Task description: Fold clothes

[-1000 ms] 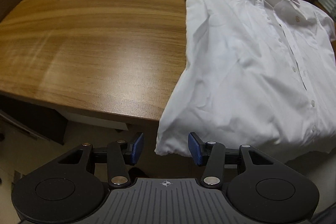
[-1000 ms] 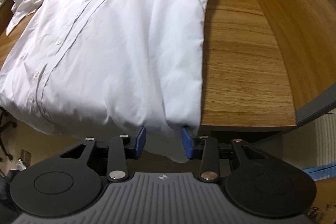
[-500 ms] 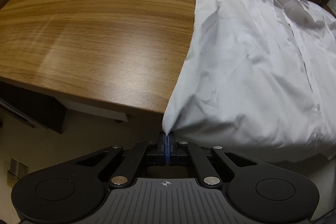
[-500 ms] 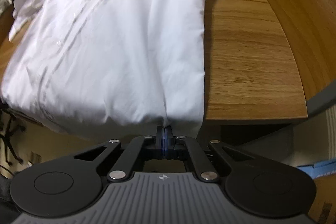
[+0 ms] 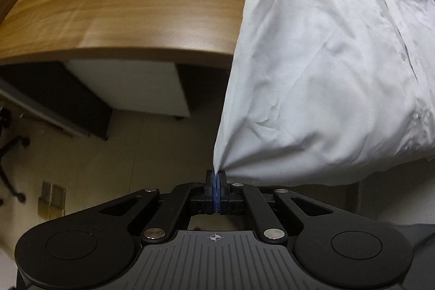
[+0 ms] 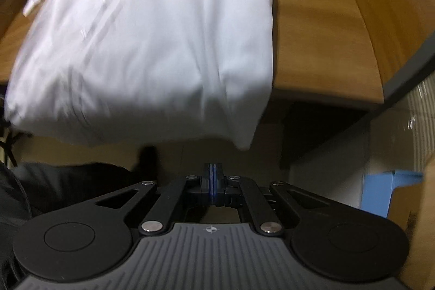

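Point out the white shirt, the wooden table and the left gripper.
white shirt (image 5: 320, 67): left wrist view, on the front panel.
wooden table (image 5: 130, 4): left wrist view, on the bare top.
left gripper (image 5: 216, 178): left wrist view, between the fingers pinching the shirt's corner.

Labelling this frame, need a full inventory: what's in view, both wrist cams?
shirt: 1, white, button-up, lying on the table with its hem hanging off the near edge.
table: 1, brown wood grain, under the shirt.
cabinet panel: 1, white, below the table edge.
chair base: 1, black, on the floor at the left, partly in view.
box: 1, blue, on the floor at the right.
cardboard box: 1, brown, beside the blue one.
left gripper: 1, black with blue pads, shut on the shirt's hem corner.
right gripper: 1, black with blue pads, shut, no cloth in it.
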`<state>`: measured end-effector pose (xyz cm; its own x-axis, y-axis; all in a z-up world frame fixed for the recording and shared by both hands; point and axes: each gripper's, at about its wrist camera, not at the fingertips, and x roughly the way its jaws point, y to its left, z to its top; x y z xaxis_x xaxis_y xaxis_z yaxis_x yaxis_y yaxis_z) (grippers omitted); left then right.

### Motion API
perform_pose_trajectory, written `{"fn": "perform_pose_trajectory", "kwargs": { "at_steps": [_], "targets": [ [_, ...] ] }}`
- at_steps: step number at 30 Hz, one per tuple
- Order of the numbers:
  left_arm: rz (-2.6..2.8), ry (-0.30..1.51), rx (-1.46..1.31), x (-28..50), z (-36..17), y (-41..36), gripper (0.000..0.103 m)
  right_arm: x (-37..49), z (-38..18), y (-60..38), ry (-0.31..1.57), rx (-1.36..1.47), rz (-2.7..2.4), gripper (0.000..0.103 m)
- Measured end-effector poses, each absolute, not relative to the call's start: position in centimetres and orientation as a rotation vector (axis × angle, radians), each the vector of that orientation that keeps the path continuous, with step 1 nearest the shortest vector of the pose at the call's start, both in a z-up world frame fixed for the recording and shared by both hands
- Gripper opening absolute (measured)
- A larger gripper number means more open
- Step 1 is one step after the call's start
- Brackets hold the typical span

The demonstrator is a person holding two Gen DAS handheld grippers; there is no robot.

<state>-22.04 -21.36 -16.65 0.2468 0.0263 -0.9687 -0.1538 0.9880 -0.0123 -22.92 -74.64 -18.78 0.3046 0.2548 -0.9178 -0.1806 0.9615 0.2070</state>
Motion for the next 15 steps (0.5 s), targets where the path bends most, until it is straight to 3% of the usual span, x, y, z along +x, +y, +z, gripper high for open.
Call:
{"fn": "perform_pose_trajectory", "kwargs": {
  "at_steps": [3,5,7,10,15],
  "targets": [
    [0.07,1.303,-0.172,-21.8,-15.2,-20.1,0.009,-20.9,-16.8,-73.9,1.16,0.039,0.292,0.004],
    [0.051,1.251,-0.2,-20.9,-13.7,-19.2,0.026,-19.0,-16.0,-73.4,1.126,0.029,0.284,0.014],
    [0.046,1.194,-0.23,-19.4,-12.4,-18.0,0.029,-17.0,-15.5,-72.8,1.097,0.027,0.262,0.029],
    [0.074,1.117,-0.278,-15.7,-11.5,-15.7,0.029,-13.7,-15.1,-72.0,1.07,0.038,0.208,0.036],
    [0.088,1.006,-0.332,-8.3,-11.2,-12.7,0.039,-8.3,-15.2,-70.9,1.034,0.098,0.096,0.046]
  ]
}}
